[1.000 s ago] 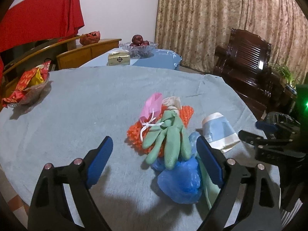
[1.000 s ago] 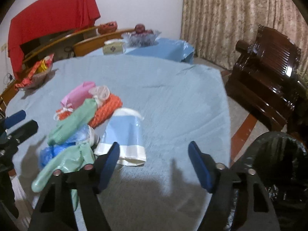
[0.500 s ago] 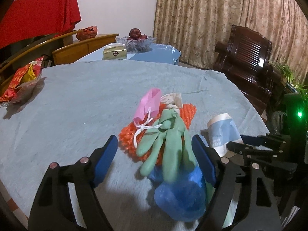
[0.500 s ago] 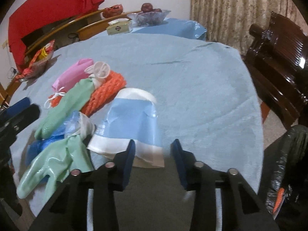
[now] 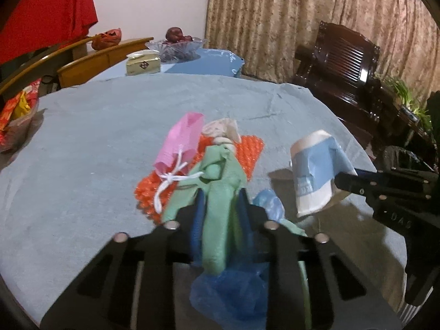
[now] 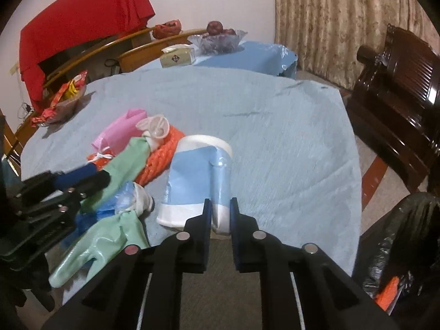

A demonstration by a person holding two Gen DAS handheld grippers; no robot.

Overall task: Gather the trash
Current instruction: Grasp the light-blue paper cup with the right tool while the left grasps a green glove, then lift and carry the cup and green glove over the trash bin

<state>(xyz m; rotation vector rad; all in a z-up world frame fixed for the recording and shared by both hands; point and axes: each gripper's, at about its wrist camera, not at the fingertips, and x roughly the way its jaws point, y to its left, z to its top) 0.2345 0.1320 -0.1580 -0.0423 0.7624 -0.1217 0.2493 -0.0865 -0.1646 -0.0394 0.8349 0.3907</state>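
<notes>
A second before, both grippers had stood wide open above the table point(image 6: 288, 126); now both had come together on trash. The left gripper point(image 5: 218, 206) had moved in over the pile and its jaws were closing, the blue pads already pinching the green glove point(image 5: 220, 192) between them — half a second earlier the glove had lain loose in a broad gap. A blue bag point(image 5: 233, 294) bunched under the glove, hard against the gripper. The orange net point(image 5: 247, 151) and pink pouch point(image 5: 181, 143) lay beyond, where they had been.

The right gripper point(image 6: 221, 211) had clamped fully onto the near edge of the crushed blue-and-white cup point(image 6: 192, 176). From the left view the cup point(image 5: 316, 170) now stood tilted up off the cloth, mouth raised — earlier it had lain flat beside the pile. A second glove point(image 6: 96, 247) sprawled at the table's near edge, beside the cup. The black bin bag point(image 6: 398, 242) hung open off the table's right side, something orange inside it.
</notes>
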